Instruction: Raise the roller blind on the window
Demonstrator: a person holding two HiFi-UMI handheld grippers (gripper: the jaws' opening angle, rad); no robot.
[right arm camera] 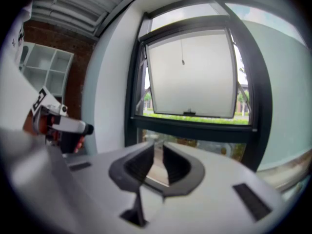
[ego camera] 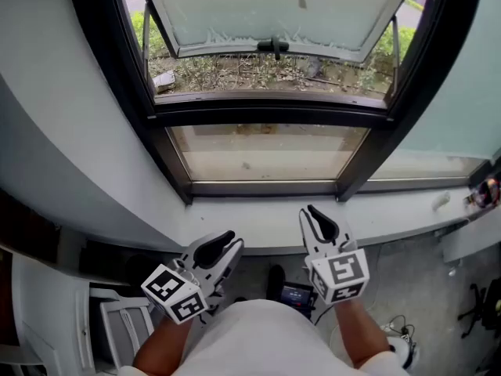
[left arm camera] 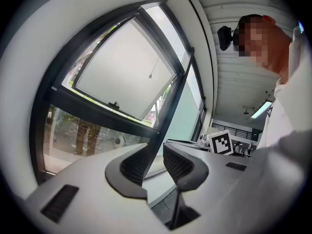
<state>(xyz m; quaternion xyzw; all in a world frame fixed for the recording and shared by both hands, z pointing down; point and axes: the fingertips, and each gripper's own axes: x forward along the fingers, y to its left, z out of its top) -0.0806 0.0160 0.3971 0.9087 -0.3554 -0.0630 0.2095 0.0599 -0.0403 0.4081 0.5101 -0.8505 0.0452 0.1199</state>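
Observation:
The window's black frame [ego camera: 270, 108] fills the upper head view. Its tilted-out top sash is covered by a pale, whitish sheet [ego camera: 274, 6] [left arm camera: 124, 67] [right arm camera: 192, 74]; whether that is the roller blind or frosted glass I cannot tell. A thin pull cord with a small weight [ego camera: 302, 1] [left arm camera: 151, 75] [right arm camera: 183, 61] hangs in front of it. My left gripper [ego camera: 232, 241] [left arm camera: 155, 152] and right gripper [ego camera: 310, 211] [right arm camera: 158, 156] hover low, in front of the white sill [ego camera: 250, 218], well short of the cord. Both are open with a narrow gap and nothing between the pads.
A black handle [ego camera: 272, 45] sits on the sash's lower edge. Below it is a fixed clear pane [ego camera: 266, 151]. A white shelf unit [ego camera: 117, 319] stands at lower left, a dark device [ego camera: 297, 294] lies on the floor, and cables [ego camera: 395, 327] lie at lower right.

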